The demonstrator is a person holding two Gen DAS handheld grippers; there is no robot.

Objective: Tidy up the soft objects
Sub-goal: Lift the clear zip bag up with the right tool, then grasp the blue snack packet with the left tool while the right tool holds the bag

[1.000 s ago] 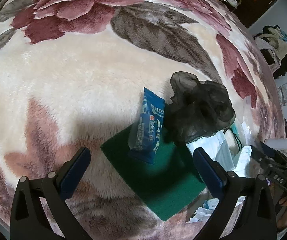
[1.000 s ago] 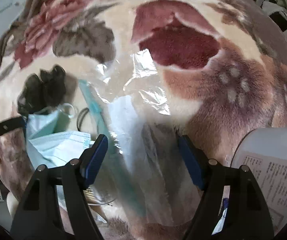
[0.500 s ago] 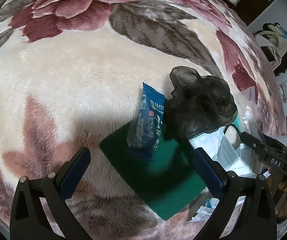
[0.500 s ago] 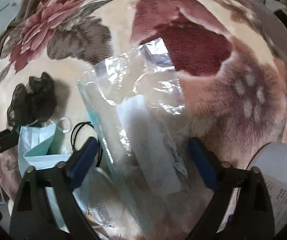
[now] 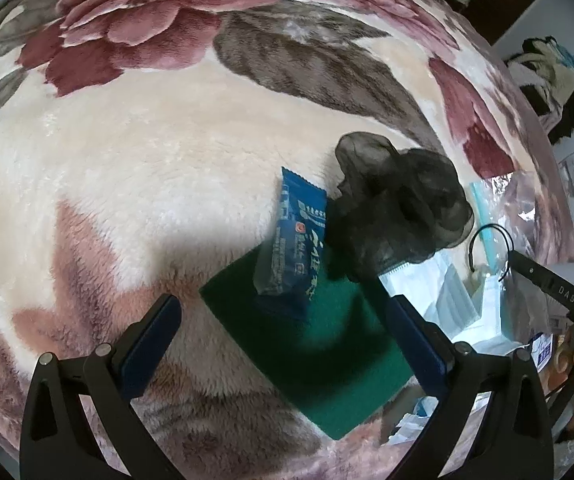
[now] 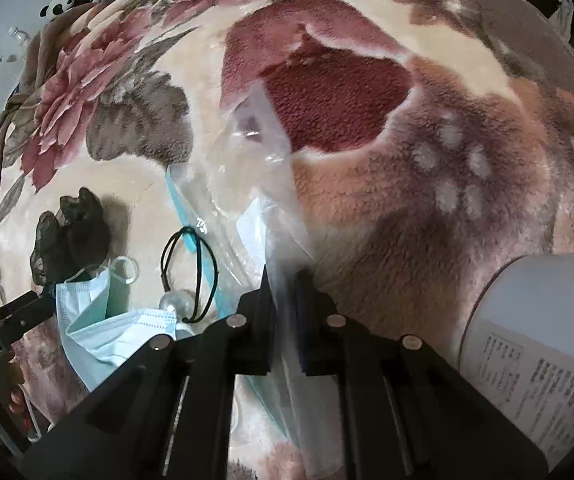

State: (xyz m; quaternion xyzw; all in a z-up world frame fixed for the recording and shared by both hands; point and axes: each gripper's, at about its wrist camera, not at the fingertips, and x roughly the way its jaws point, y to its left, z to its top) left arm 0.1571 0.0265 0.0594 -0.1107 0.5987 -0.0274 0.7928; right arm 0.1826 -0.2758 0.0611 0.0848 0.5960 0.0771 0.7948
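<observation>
My right gripper (image 6: pixel 285 280) is shut on the edge of a clear zip bag (image 6: pixel 247 200) with a teal strip, lifting it off the floral blanket. My left gripper (image 5: pixel 283 320) is open and empty, hovering over a green cloth (image 5: pixel 327 344). A blue snack packet (image 5: pixel 297 248) lies on the cloth, touching a black mesh scrunchie (image 5: pixel 399 216), which also shows in the right wrist view (image 6: pixel 69 240). Light-blue face masks (image 6: pixel 103 320) and a black hair tie with a pearl (image 6: pixel 187 268) lie left of the bag. The masks also show in the left wrist view (image 5: pixel 451 292).
A plush floral blanket (image 5: pixel 147 160) covers the whole surface. A white container with printed text (image 6: pixel 535 340) stands at the right. A panda toy (image 6: pixel 61 4) sits far back left. Clothes (image 5: pixel 555 80) pile up beyond the bed's far right edge.
My right gripper has closed its jaws on the clear bag's edge and the bag has folded upward. The left gripper has stayed open over the green cloth.
</observation>
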